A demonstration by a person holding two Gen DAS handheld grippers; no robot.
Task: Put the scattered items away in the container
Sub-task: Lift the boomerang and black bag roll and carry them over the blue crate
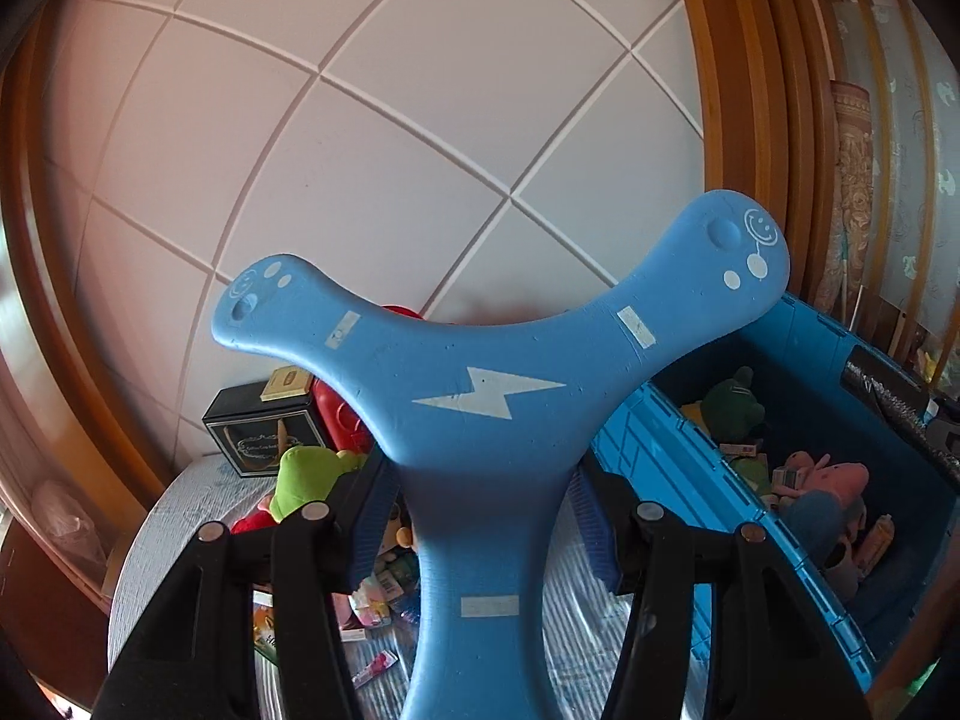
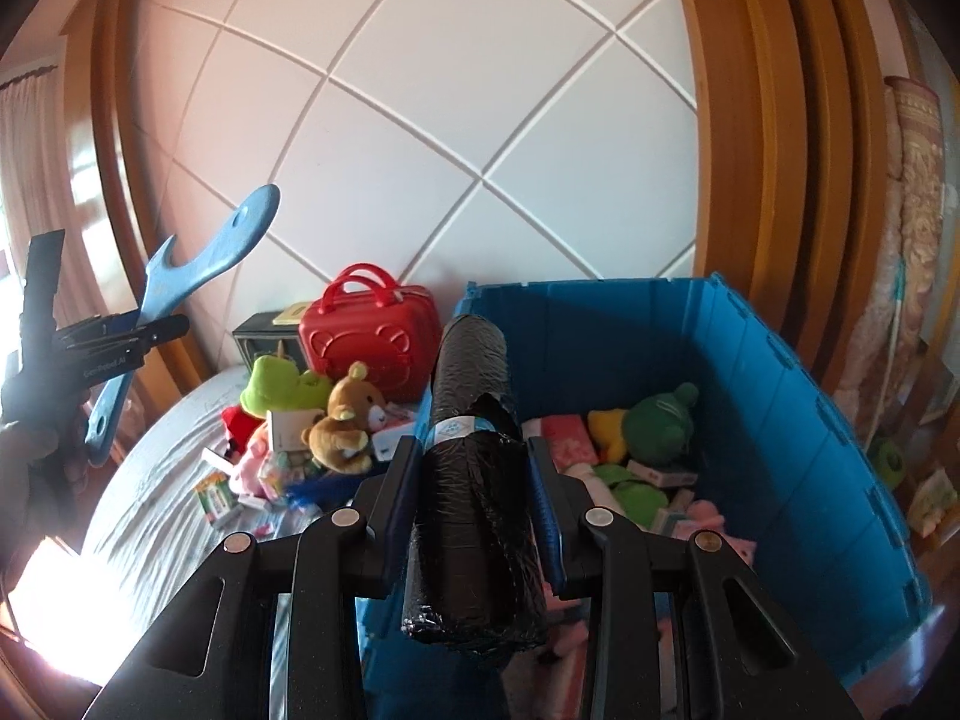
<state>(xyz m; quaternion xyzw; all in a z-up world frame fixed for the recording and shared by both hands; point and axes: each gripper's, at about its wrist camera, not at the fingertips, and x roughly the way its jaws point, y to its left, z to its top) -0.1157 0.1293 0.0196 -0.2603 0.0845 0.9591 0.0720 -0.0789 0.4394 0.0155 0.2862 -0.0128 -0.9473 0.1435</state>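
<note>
My left gripper point(image 1: 480, 516) is shut on a blue three-armed boomerang point(image 1: 486, 396) with a white lightning bolt, held up in the air above the bed; it also shows in the right wrist view point(image 2: 198, 264) at the far left. My right gripper point(image 2: 474, 480) is shut on a black roll of bin bags point(image 2: 474, 480), held over the near left edge of the blue crate point(image 2: 798, 420). The crate point(image 1: 678, 480) holds a green plush point(image 2: 660, 420), pink plush toys point(image 1: 834, 474) and small boxes.
On the white bed point(image 2: 156, 480) lie a green frog plush point(image 2: 282, 384), a brown teddy bear point(image 2: 348, 420), a red toy suitcase point(image 2: 372, 336), a black box point(image 1: 264, 432) and several small packets. A panelled wall and wooden frame stand behind.
</note>
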